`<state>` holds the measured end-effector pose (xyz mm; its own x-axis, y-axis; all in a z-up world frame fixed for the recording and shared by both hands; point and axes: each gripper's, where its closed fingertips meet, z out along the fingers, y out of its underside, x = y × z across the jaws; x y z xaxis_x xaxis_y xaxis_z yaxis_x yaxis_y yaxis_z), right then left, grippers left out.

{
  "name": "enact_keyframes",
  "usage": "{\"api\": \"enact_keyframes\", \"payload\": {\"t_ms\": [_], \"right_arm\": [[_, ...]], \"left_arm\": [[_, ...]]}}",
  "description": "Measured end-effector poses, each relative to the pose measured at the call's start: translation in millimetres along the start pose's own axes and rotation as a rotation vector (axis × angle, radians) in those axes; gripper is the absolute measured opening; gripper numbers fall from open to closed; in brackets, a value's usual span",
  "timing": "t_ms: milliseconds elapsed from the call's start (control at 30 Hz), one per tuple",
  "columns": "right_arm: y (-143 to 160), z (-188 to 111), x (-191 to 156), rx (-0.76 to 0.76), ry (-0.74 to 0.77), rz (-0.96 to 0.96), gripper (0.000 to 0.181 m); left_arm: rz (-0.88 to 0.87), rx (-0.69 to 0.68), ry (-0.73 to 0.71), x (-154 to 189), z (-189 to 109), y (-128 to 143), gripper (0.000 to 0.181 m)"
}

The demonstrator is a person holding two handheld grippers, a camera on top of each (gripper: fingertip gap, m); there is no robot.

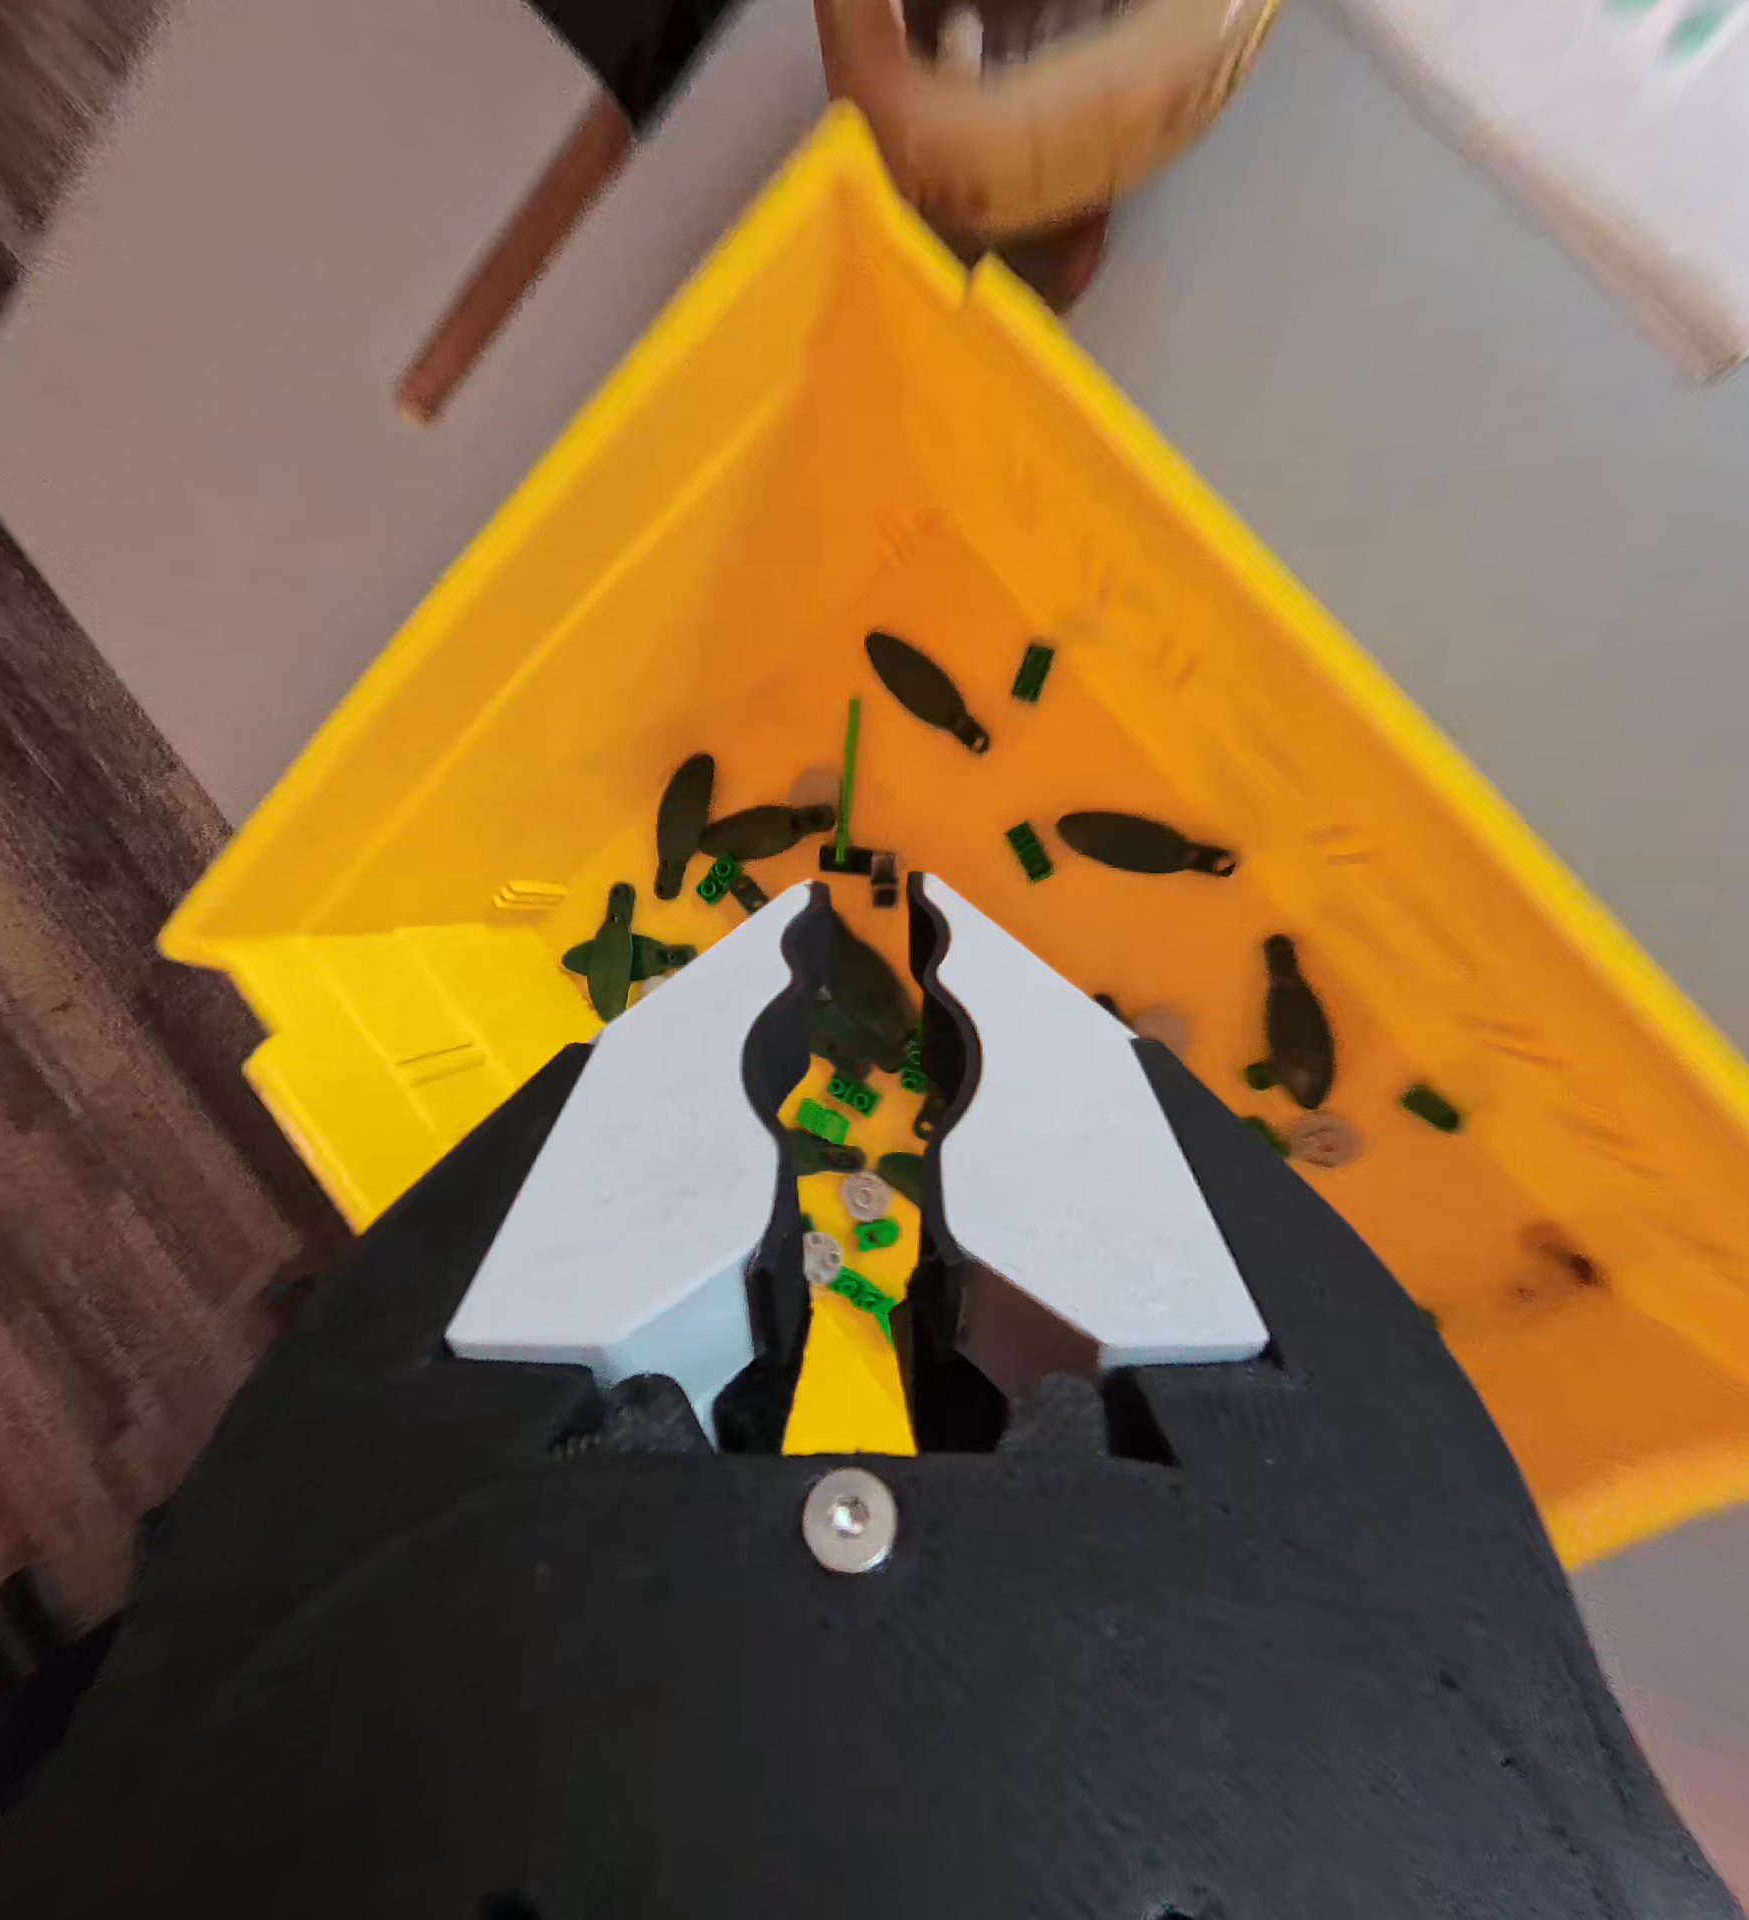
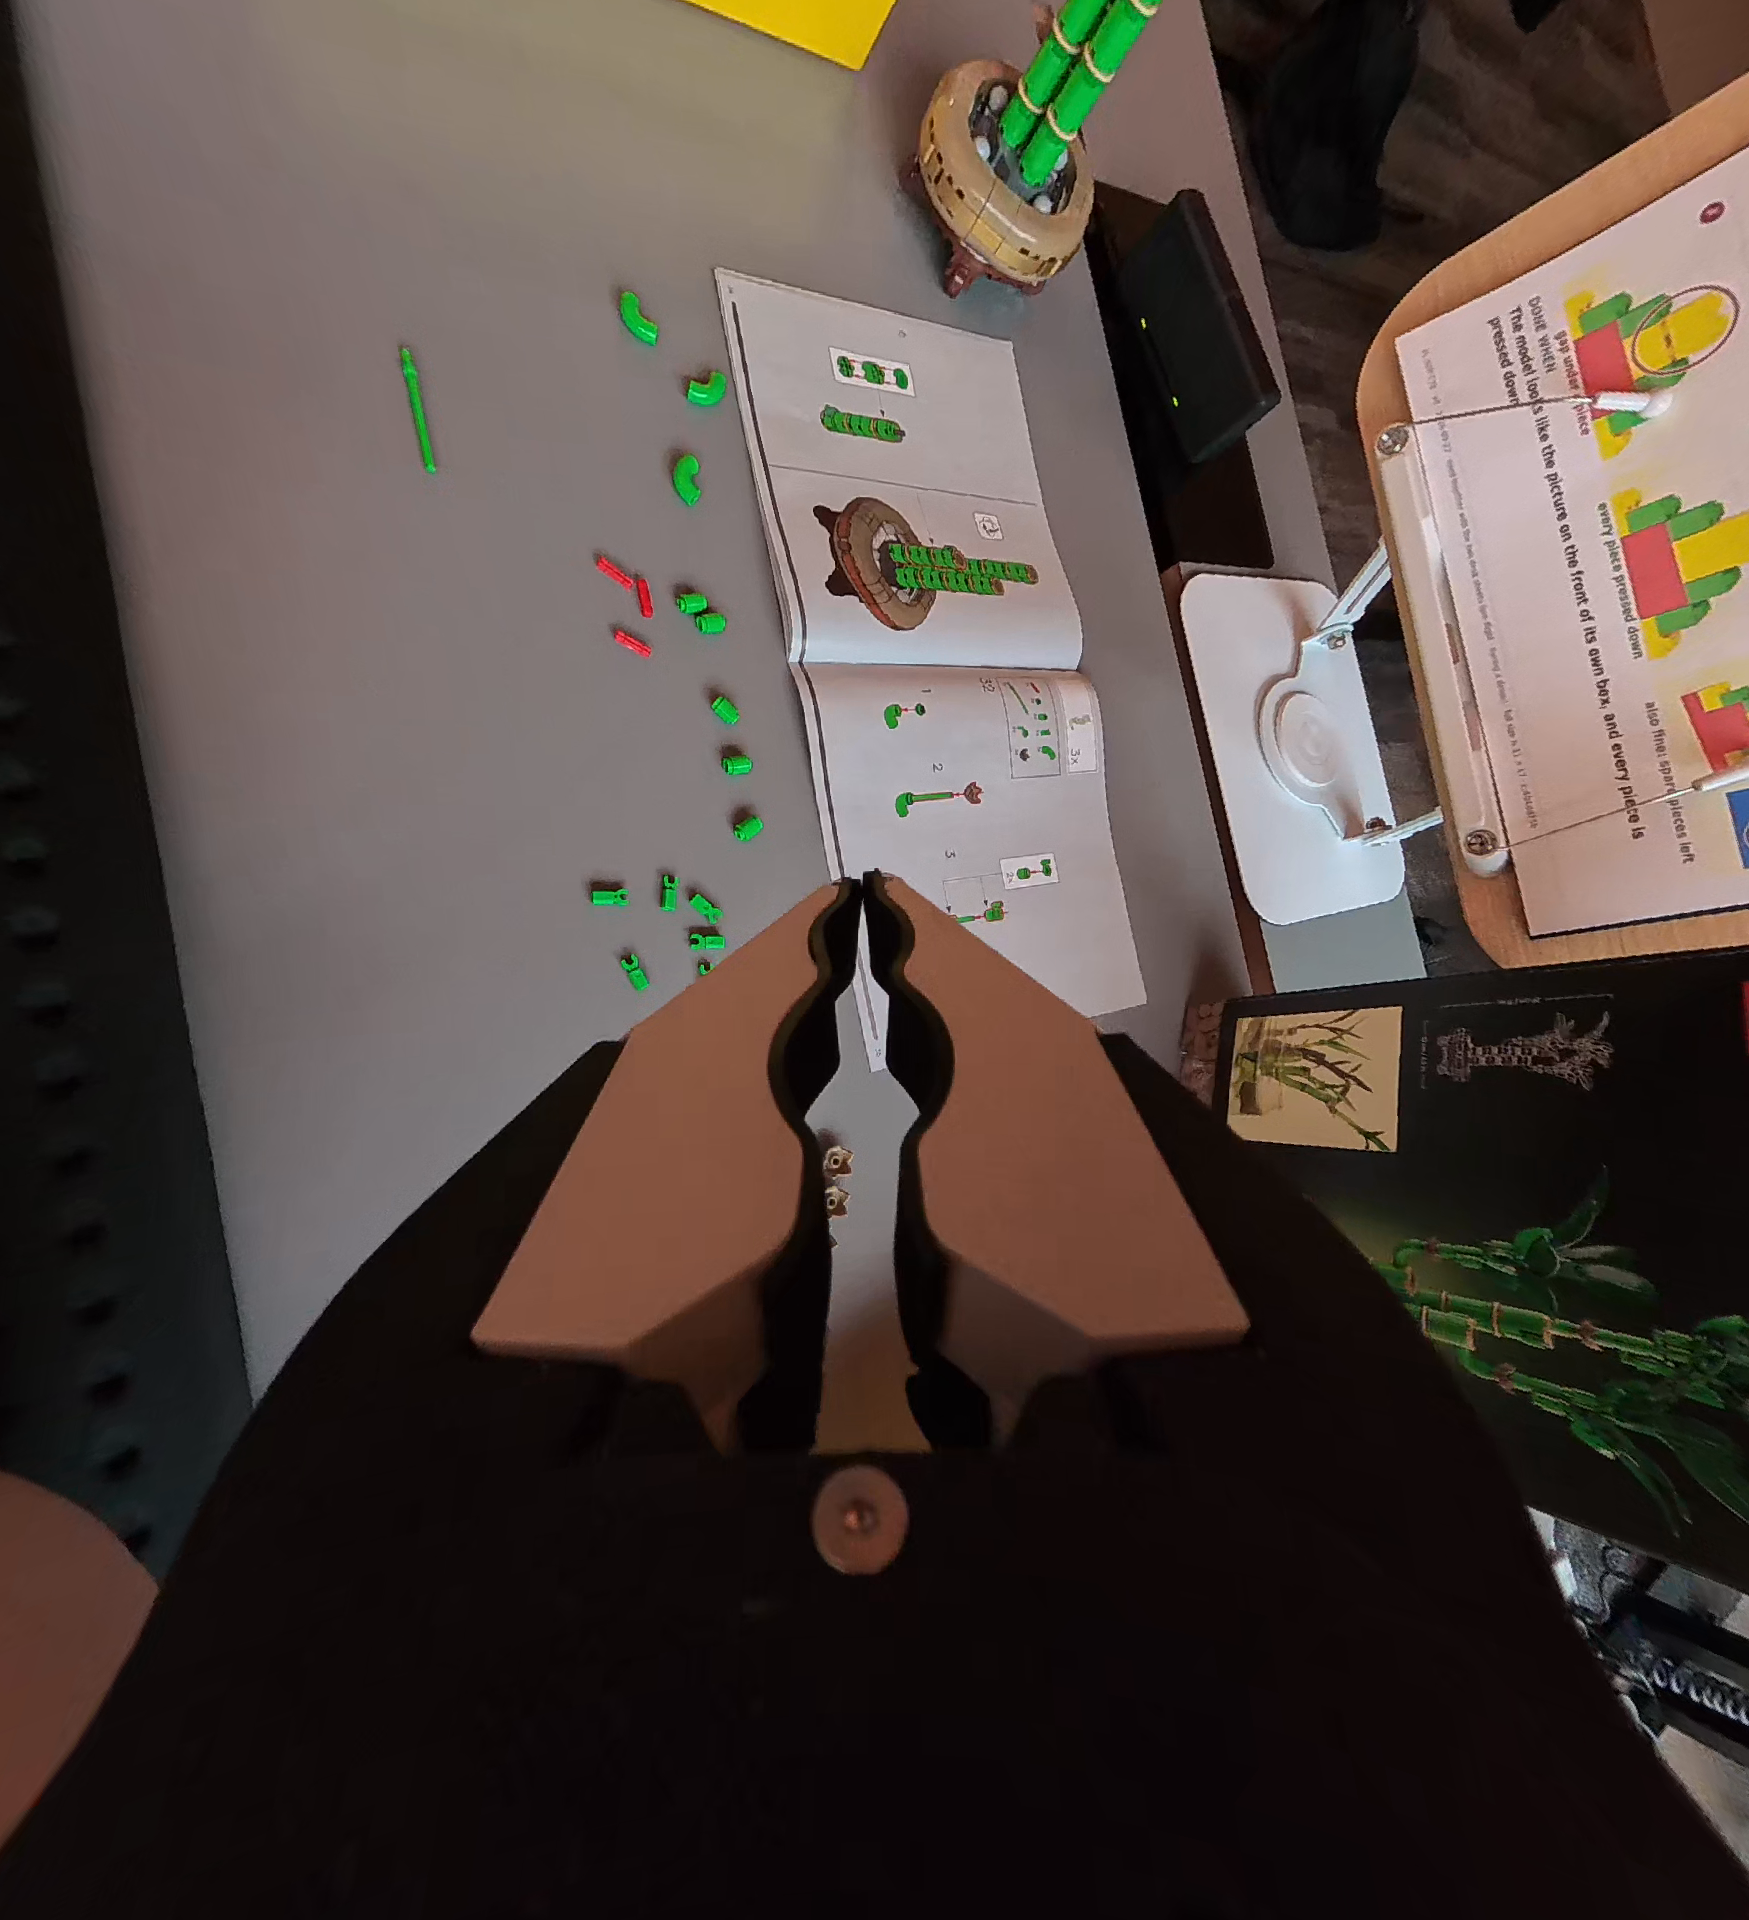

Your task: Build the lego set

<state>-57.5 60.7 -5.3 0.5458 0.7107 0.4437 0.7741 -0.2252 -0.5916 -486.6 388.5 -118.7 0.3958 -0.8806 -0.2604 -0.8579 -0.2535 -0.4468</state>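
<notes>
My left gripper (image 1: 865, 885) has white fingers and hangs over a yellow bin (image 1: 641, 520), jaws a narrow gap apart. Several dark green leaf pieces (image 1: 922, 686), small green plates (image 1: 1031, 852), a thin green bar (image 1: 849, 769) and grey round pieces (image 1: 863, 1195) lie in the bin. One dark leaf (image 1: 854, 987) shows in the gap between the fingers; I cannot tell whether they touch it. My right gripper (image 2: 865, 883) is shut and empty above the grey table, at the edge of the open instruction booklet (image 2: 911, 520). The tan pot (image 2: 1005, 197) holds green bamboo stalks (image 2: 1067, 83).
Left of the booklet lie curved green pieces (image 2: 638, 317), red pins (image 2: 631, 603), a long green bar (image 2: 418, 410), short green cylinders (image 2: 735, 764) and small green clips (image 2: 667, 894). The set's black box (image 2: 1576, 1247) and a sheet on a wooden stand (image 2: 1628, 520) are on the right.
</notes>
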Motion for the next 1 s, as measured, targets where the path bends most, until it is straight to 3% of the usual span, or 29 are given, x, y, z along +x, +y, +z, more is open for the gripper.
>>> {"api": "enact_keyframes", "payload": {"t_ms": [33,133,333,533,1000], "right_arm": [[-1,1,-1,0.001,-0.004,0.000,0.000],[-1,3,-3,-0.011,-0.006,-0.001,0.000],[4,10,-3,-0.038,-0.025,0.013,0.000],[7,16,-6,-0.063,-0.042,0.014,0.000],[10,15,-6,-0.074,-0.043,0.018,0.000]], "left_arm": [[0.017,-0.044,-0.001,-2,15,9,0.018],[-0.006,-0.133,0.026,-5,47,25,0.022],[0.053,-0.092,0.066,-4,73,16,0.017],[0.123,-0.092,0.092,-6,79,3,0.014],[0.167,-0.207,0.170,-4,93,7,0.011]]}}
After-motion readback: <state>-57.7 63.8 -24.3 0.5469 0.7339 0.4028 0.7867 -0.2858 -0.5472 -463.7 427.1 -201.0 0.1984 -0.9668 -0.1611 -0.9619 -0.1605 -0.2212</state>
